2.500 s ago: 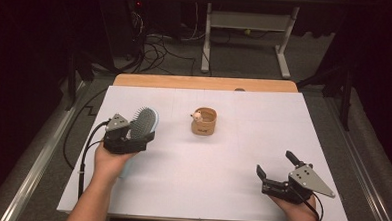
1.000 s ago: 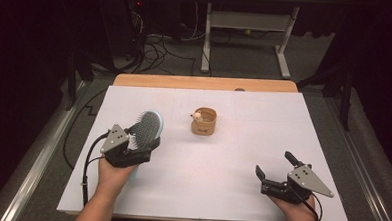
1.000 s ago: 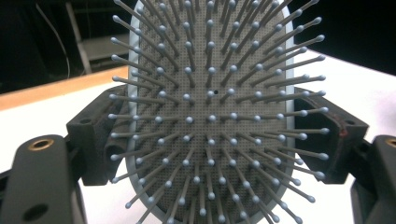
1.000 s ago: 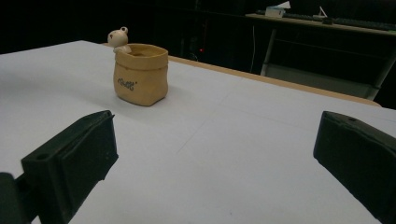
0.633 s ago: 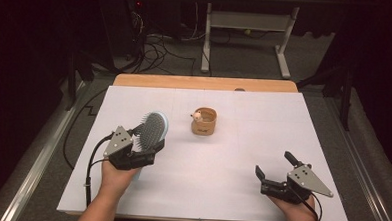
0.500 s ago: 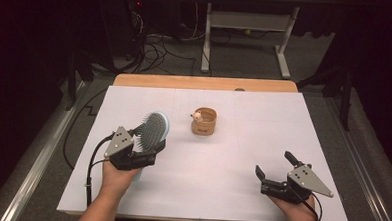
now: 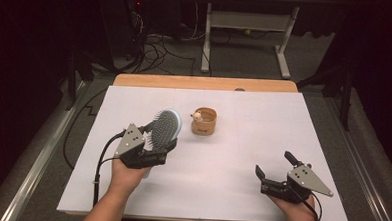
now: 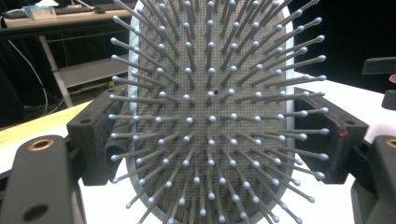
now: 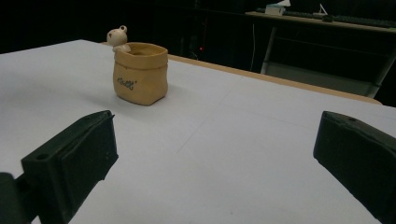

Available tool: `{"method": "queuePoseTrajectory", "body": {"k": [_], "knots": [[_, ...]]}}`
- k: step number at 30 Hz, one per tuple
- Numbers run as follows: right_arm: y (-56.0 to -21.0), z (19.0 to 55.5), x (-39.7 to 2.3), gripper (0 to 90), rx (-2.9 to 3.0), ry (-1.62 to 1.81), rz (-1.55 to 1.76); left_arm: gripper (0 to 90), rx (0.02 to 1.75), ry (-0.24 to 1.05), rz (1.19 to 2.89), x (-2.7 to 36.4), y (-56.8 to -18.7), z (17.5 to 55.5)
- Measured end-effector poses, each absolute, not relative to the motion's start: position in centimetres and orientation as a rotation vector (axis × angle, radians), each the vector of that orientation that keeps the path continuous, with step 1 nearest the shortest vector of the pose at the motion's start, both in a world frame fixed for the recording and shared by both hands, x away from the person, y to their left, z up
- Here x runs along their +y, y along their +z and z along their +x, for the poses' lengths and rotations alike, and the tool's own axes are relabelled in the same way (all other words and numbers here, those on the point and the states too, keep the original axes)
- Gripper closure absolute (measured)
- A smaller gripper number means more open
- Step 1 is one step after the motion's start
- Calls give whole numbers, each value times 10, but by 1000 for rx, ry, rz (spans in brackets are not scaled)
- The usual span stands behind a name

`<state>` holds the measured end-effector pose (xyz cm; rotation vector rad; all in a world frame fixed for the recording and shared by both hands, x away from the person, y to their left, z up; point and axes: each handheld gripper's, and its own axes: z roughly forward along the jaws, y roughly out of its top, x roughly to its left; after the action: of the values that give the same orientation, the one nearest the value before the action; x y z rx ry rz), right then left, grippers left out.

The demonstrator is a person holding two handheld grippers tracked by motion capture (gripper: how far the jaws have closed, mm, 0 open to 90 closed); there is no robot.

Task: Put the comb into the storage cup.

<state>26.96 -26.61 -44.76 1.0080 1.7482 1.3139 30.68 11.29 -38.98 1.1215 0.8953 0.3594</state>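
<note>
Transport looks like the step in hand: the left gripper [image 7: 152, 151], at lower left of the high view, is clenched on a brush [image 7: 163, 129], held off the sheet with its head tilted up and toward the pot [image 7: 204, 121] at centre frame. In the left gripper view the jaws squeeze the brush [image 8: 210, 112] from both sides near the base of its head, bristles facing the camera. The right gripper [image 7: 276, 171], at lower right of the high view, rests low with jaws spread wide and nothing between them; its own view looks across bare sheet to the pot [image 9: 140, 72], a small tan sack-shaped cup with a little animal figure on its rim. If the brush is meant for the pot, my guess is the next move calls for carrying it up and rightward, then turning it handle-down over the mouth; the pot seems light and narrow, so it could tip. Everything stands on a white sheet [image 7: 262, 143] over a wooden table [image 7: 205, 83]. Beyond it the room is dark, with cables [image 7: 162, 44] on the floor and a desk frame [image 7: 247, 37] at top centre.
</note>
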Motion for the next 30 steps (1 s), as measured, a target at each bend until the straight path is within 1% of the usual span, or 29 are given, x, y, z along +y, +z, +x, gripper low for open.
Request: {"method": "queuePoseTrajectory", "body": {"k": [19,30], "knots": [[-448,270,-264,2,1761,1311,1004,205,840,314,1140,80,-388,304],[-448,274,-253,5,1775,1295,1004,205,814,289,1154,67,-393,303]]}}
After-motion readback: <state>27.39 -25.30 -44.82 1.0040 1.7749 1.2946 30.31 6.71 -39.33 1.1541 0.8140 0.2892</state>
